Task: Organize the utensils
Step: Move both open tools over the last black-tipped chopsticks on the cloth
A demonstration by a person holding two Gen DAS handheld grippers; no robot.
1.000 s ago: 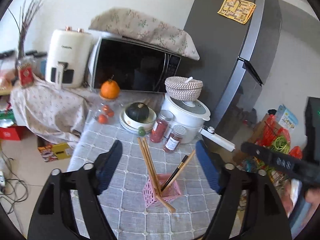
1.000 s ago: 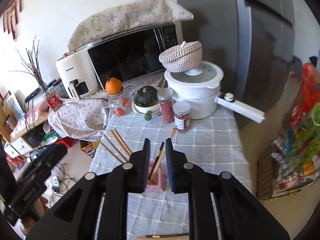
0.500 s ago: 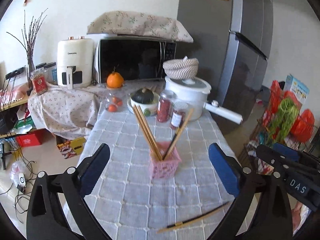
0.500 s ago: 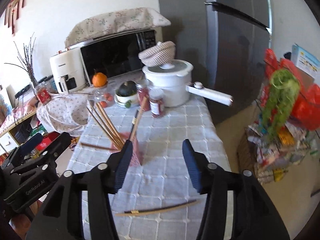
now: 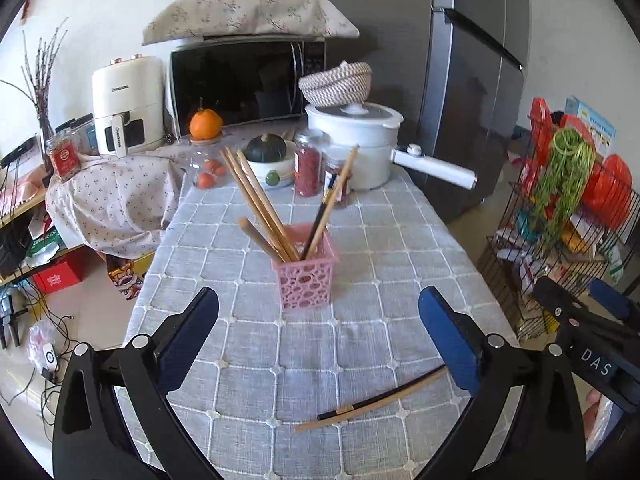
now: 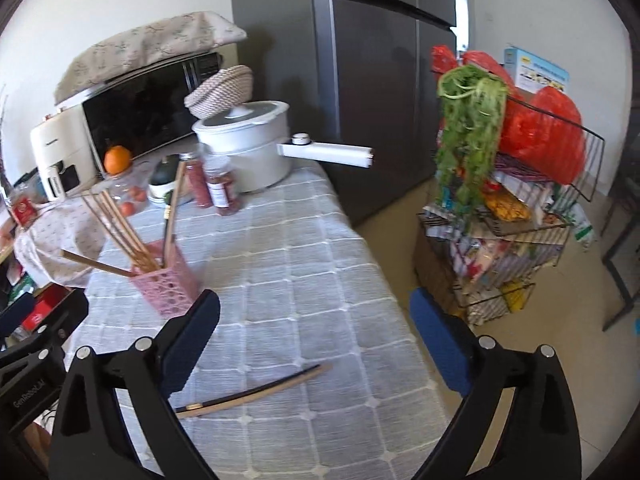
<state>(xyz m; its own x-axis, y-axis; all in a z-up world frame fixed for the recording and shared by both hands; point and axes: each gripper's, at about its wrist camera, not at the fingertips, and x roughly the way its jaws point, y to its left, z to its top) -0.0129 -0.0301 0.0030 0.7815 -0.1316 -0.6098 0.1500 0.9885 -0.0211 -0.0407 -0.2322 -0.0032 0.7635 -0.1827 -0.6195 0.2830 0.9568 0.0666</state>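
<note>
Grey checked tabletop [image 5: 392, 248] | pink holder [image 5: 305, 276] mid-table, chopsticks [image 5: 260, 204] standing inside | loose chopstick pair [image 5: 372, 404] flat near edge | left gripper [image 5: 318, 334] wide open, empty | right gripper [image 6: 314, 332] wide open, empty

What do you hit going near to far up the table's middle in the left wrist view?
Loose black-tipped wooden chopstick → pink perforated plastic holder → clear jar of red contents → black microwave.

We could not see the chopsticks' [image 5: 267, 207] lower ends inside the holder [image 5: 305, 279]. The fridge [image 5: 472, 40] ran off the top edge, and the jar [image 5: 338, 184] labels were too small to read.
</note>
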